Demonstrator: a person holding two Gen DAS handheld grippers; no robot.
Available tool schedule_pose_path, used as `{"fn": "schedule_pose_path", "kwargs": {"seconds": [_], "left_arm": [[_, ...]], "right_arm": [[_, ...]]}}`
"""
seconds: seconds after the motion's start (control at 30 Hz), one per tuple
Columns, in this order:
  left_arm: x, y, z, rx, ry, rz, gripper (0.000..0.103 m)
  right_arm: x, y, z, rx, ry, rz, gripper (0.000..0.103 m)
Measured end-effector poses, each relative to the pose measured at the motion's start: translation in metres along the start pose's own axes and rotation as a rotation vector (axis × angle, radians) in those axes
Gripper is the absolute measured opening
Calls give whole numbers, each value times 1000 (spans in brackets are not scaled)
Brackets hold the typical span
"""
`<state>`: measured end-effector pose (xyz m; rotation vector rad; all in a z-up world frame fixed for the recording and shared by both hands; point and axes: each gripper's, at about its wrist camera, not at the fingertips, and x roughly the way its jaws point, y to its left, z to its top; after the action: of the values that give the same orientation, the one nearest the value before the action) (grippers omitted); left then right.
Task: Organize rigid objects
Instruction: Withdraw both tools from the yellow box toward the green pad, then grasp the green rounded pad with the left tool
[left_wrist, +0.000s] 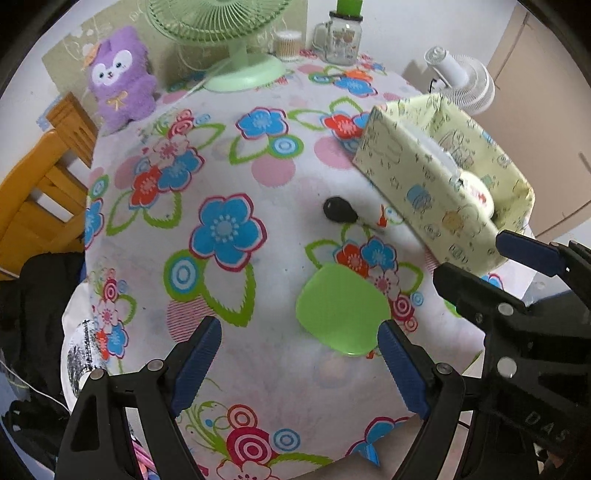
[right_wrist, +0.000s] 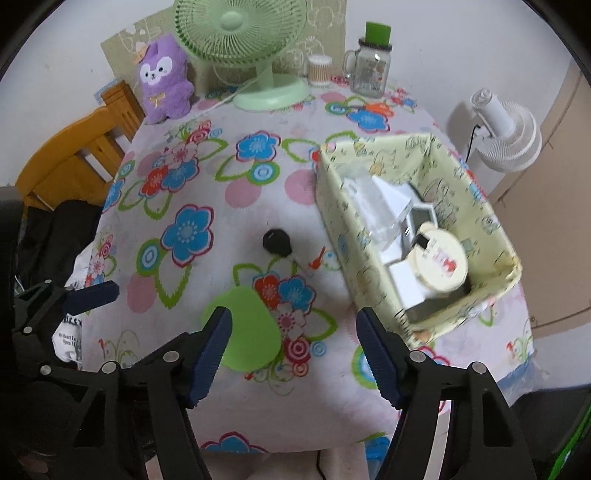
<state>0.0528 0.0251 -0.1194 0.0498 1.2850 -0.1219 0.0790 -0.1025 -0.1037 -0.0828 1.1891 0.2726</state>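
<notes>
Below, green lid (right_wrist: 248, 328) on tablecloth (right_wrist: 229, 221)

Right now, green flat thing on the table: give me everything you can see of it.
The green piece is a flat, rounded-corner slab, bright lime, matte like plastic or silicone. It lies flat on the floral tablecloth, left of the fabric storage box, apart from it. The right gripper hovers open over its edge; contact unclear.

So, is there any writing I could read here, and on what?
"D A S": on the right tongs, on their black body.
"My Heart In" / "Open H", cut off: white cloth at the table edge.
Cream lid, glass mug: print too blurred.
</notes>
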Motion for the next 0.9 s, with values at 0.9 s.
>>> {"fn": "schedule_pose_path", "kwargs": {"seconds": [0.9], "left_arm": [[72, -38, -7, 470, 38, -87, 96]], "right_arm": [[65, -22, -47, 177, 118, 1, 73]]}}
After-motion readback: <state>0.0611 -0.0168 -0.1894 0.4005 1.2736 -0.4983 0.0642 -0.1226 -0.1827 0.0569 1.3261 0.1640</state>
